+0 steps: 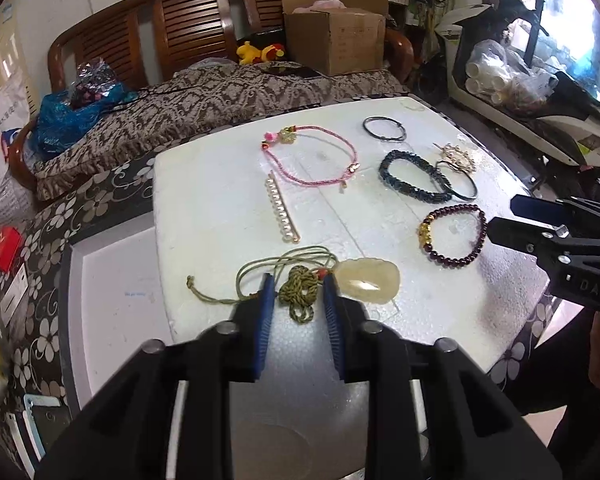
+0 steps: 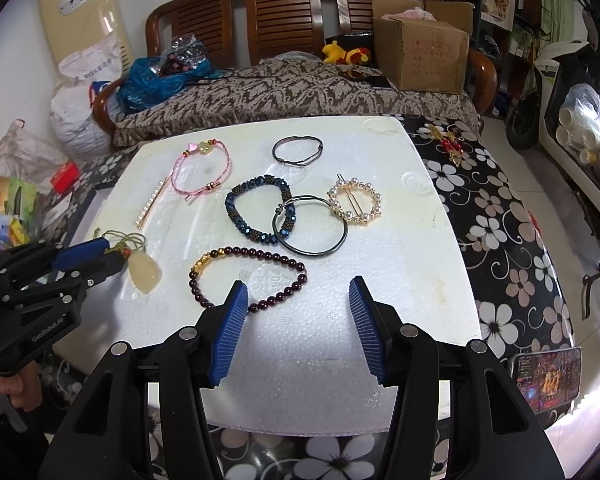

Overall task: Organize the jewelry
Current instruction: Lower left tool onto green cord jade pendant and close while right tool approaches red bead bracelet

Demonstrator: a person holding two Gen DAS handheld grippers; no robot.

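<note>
Jewelry lies on a white foam board (image 1: 220, 232) (image 2: 400, 264). My left gripper (image 1: 298, 286) is open, its jaws either side of the olive cord knot (image 1: 300, 288) of a pale stone pendant necklace (image 1: 370, 280) (image 2: 144, 270). My right gripper (image 2: 298, 294) is open and empty, just over the near edge of a dark red bead bracelet (image 2: 252, 276) (image 1: 454, 236). Beyond lie a blue bead bracelet (image 2: 258, 210), a metal bangle (image 2: 310, 226), a pearl ring clip (image 2: 354, 200), a pink cord bracelet (image 2: 202, 168), a pearl bar clip (image 2: 152, 202) and a dark thin bracelet (image 2: 298, 150).
The board rests on a floral-cloth table (image 2: 512, 216). A red-gold ornament (image 2: 448, 144) lies on the cloth at the back right; a phone (image 2: 546, 374) lies at the near right. A wooden sofa (image 2: 280, 16) with a cardboard box (image 2: 420, 52) stands behind.
</note>
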